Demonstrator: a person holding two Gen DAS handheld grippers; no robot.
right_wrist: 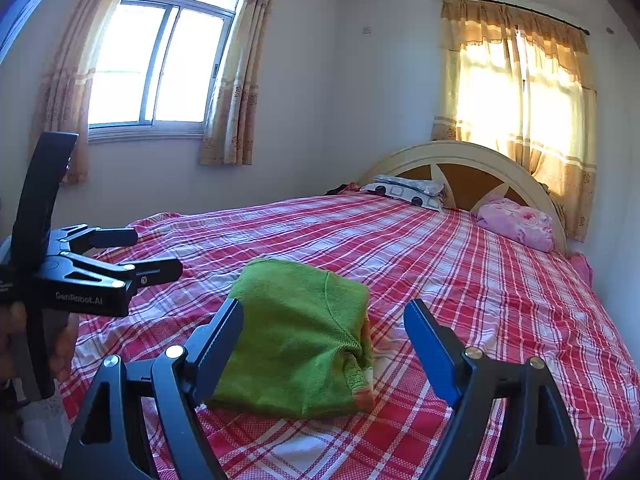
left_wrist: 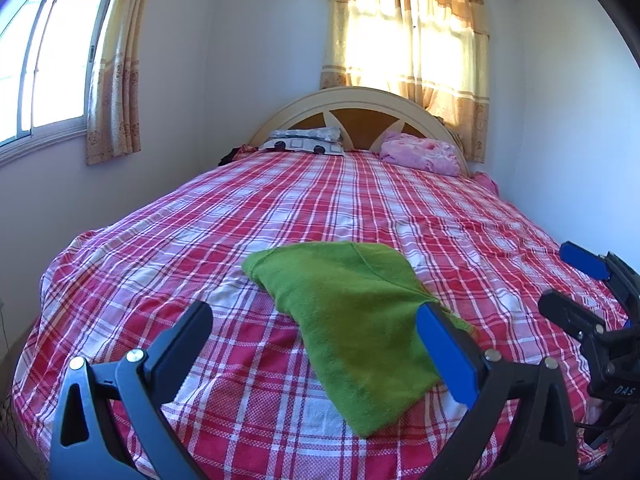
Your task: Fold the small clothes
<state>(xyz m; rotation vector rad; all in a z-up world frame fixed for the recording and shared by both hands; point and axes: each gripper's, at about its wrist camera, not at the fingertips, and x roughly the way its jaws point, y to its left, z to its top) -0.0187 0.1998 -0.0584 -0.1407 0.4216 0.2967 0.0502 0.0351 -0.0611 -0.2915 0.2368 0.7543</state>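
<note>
A small green knitted garment (left_wrist: 352, 312) lies folded on the red plaid bedsheet (left_wrist: 360, 200), near the foot of the bed. My left gripper (left_wrist: 316, 316) is open just short of it, nothing between its fingers; its blue-padded finger (left_wrist: 444, 344) overlaps the garment's right edge in this view. My right gripper (right_wrist: 324, 312) is also open, hovering in front of the garment (right_wrist: 296, 332) with nothing held. The left gripper (right_wrist: 156, 254) shows at the left of the right wrist view, held by a hand. The right gripper (left_wrist: 560, 284) shows at the right edge of the left wrist view.
A patterned pillow (left_wrist: 304, 142) and a pink pillow (left_wrist: 420, 154) lie against the arched headboard (left_wrist: 360, 100) at the far end. Walls close in on both sides of the bed, with curtained windows (right_wrist: 160, 64) behind and to the left.
</note>
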